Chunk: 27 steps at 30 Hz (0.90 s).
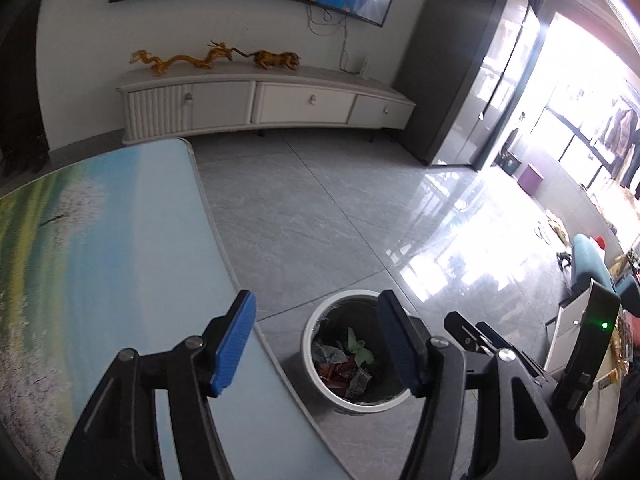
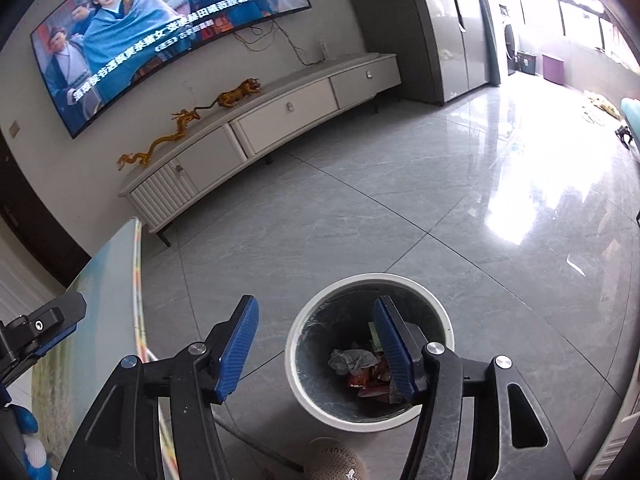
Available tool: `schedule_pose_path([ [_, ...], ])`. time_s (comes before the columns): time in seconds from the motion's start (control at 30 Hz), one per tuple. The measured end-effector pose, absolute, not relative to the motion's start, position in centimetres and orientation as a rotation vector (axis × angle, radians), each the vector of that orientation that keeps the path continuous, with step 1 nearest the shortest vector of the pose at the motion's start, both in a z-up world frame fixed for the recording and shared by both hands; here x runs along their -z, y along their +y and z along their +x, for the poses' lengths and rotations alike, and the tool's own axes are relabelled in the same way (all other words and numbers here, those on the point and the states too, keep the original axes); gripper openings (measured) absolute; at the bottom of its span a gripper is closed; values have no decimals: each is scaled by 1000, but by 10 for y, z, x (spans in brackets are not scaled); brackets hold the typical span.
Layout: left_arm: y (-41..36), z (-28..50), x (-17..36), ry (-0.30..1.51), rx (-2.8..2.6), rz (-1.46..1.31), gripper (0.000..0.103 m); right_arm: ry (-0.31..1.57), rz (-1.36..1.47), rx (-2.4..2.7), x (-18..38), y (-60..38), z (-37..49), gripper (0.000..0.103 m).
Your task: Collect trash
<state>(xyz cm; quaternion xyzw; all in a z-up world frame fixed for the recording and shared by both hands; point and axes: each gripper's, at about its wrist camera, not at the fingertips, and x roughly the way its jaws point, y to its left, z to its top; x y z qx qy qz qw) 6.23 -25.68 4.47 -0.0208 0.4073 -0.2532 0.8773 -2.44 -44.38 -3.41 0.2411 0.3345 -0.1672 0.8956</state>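
Grey floor tiles (image 2: 360,208) run from a white TV cabinet (image 2: 280,116) under a wall-mounted TV (image 2: 160,28) to a white bin (image 2: 370,350) standing just beside the table (image 1: 100,240) edge. Crumpled wrappers (image 2: 364,372) lie at the bottom of the bin. Both grippers hang above it with nothing between their blue pads: the left gripper (image 1: 316,346) has its jaws spread wide over the table edge and bin, and the right gripper (image 2: 316,346) is equally wide open over the bin's rim.

Blown-out window (image 1: 580,92) daylight glares off glossy floor (image 1: 448,240); fisheye edges warp.
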Motion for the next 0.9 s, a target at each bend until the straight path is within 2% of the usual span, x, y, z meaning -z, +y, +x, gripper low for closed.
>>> schedule_pose_path([
  [0.27,-149,22,-72,732,359,-76,62,668,359,204,1,-363,-21,60],
  [0.43,-96,3,-71,692,266,-85,62,641,277,154,-12,-315,-24,66],
  [0.9,-47,-16,-54,674,138,-125,62,636,157,88,-7,-251,-35,79],
])
